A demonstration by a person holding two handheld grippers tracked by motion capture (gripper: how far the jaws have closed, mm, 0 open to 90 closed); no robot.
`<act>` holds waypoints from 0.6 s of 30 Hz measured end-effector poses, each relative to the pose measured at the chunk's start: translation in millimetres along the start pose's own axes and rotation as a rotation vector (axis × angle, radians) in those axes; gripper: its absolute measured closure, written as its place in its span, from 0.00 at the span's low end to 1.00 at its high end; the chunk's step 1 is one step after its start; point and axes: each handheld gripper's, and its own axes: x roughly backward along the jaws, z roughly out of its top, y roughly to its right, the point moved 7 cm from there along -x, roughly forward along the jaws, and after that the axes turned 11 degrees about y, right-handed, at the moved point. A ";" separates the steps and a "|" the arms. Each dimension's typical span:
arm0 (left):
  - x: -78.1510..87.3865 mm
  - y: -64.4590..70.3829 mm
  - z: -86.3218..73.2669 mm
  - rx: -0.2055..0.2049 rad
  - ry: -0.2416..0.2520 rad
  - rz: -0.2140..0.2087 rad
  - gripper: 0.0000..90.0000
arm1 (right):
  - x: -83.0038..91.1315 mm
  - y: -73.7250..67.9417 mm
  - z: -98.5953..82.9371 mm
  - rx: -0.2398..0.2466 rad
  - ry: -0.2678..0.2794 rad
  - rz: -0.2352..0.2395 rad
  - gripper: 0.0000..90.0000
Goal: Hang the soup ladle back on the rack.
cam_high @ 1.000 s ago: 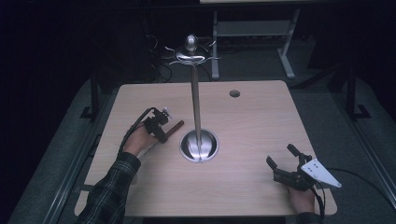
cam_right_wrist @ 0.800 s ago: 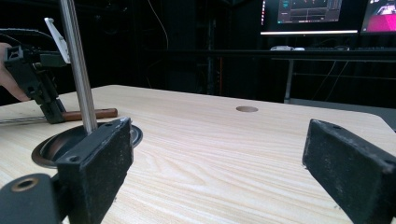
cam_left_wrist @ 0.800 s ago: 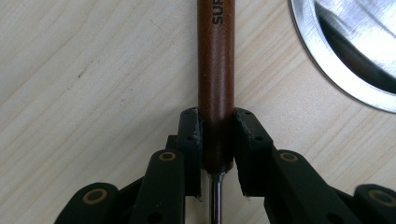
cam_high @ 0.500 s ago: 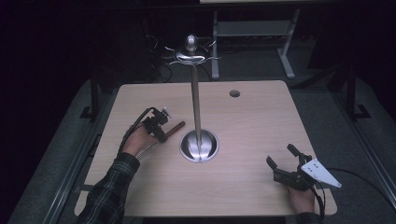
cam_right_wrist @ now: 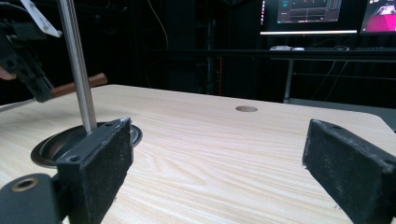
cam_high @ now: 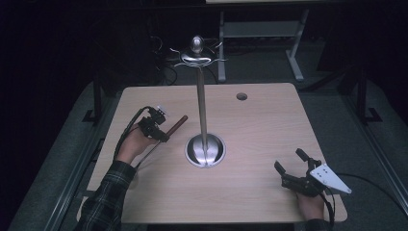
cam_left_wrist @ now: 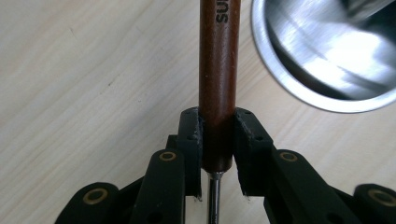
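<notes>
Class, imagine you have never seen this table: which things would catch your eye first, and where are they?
First the tall metal stand rising from its round shiny base at mid-table. Next, the left gripper, left of that stand, shut on a brown wooden handle. Last, the right gripper near the front right corner, its jaws wide apart.

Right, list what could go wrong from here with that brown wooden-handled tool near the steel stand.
1. The left gripper clamps the brown wooden handle only near its metal end, so the long free part could pivot or slip.
2. The handle points toward the round steel base and thin upright steel pole; a forward push might knock the stand.
3. The right gripper rests open, apart from the stand, so it likely couldn't steady it.
</notes>
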 end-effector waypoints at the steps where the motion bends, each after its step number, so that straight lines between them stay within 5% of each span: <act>1: 2.8 0.6 0.4 0.010 0.025 -0.002 0.82 | 0.0 0.0 0.0 0.001 0.000 0.000 0.09; 18: 45.4 5.2 -8.1 0.038 0.258 -0.017 0.82 | 0.0 -0.1 0.0 0.003 0.000 -0.002 0.09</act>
